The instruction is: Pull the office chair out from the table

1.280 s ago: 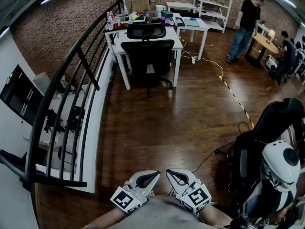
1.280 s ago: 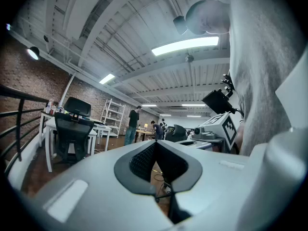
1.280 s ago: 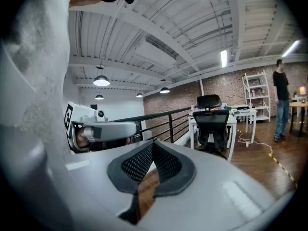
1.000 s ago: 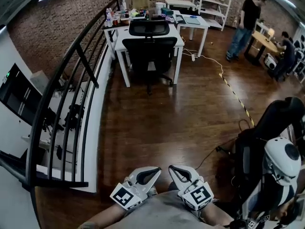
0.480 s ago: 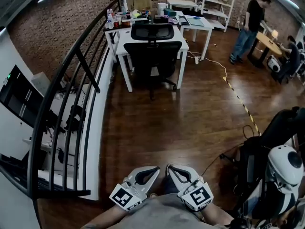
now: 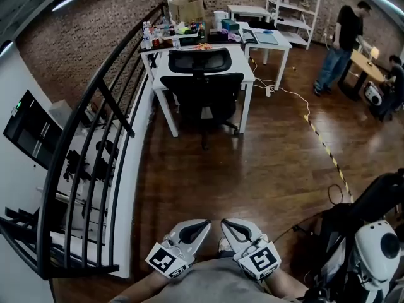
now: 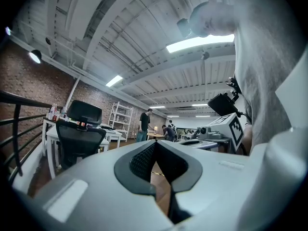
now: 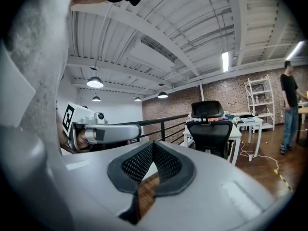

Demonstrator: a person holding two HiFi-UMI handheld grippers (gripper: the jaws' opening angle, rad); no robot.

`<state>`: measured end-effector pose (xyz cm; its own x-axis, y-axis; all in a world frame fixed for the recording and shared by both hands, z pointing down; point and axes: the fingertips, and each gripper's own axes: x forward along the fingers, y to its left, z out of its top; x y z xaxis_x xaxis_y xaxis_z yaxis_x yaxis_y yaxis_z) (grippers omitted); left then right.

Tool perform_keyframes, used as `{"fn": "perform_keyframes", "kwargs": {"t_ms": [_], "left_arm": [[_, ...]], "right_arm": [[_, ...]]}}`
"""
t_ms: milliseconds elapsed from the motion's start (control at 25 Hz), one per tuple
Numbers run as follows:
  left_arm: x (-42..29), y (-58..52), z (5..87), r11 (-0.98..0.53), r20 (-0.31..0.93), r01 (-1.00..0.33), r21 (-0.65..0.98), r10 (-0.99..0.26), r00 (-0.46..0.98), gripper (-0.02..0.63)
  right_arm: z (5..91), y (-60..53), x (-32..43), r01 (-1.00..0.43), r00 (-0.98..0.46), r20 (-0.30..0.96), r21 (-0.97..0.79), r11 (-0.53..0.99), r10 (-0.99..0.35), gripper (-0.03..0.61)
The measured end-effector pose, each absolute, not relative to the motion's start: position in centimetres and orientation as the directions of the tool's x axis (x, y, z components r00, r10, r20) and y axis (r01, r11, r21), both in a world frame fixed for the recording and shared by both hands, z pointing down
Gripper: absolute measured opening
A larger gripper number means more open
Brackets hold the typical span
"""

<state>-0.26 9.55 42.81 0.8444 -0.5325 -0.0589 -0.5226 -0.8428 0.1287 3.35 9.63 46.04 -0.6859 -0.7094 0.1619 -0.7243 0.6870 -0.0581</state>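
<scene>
A black office chair (image 6: 203, 84) with a mesh back and headrest stands tucked under a white table (image 6: 243, 59) at the far end of the wooden floor. It also shows far off in the left gripper view as the chair (image 7: 81, 134) and in the right gripper view as the chair (image 8: 210, 131). My left gripper (image 6: 203, 225) and right gripper (image 6: 227, 225) are held side by side close to my body at the bottom of the head view, both shut and empty, a long way from the chair.
A black curved railing (image 6: 95, 118) runs along the left. The table top carries bottles and small items (image 6: 170, 29); a cardboard box (image 6: 188, 8) and white shelves (image 6: 295, 5) stand behind. A cable and striped tape (image 6: 325, 147) cross the floor right. Two people (image 6: 344, 40) stand far right; dark equipment (image 6: 372, 232) sits near right.
The chair and table appear larger and lower in the head view, so I have moved nearer along the floor. Both grippers stay shut, held the same way before me.
</scene>
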Motion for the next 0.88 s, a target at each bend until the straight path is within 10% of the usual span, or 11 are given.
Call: {"fn": "perform_keyframes", "kwargs": {"t_ms": [880], "left_arm": [[2.0,-9.9,44.1,-0.809,-0.073,-0.572,0.137,-0.584,0.809,0.002]], "right_arm": [[47.0,-10.6,6.8,-0.718,-0.691,0.171,-0.056,0.694,-0.702,0.006]]}}
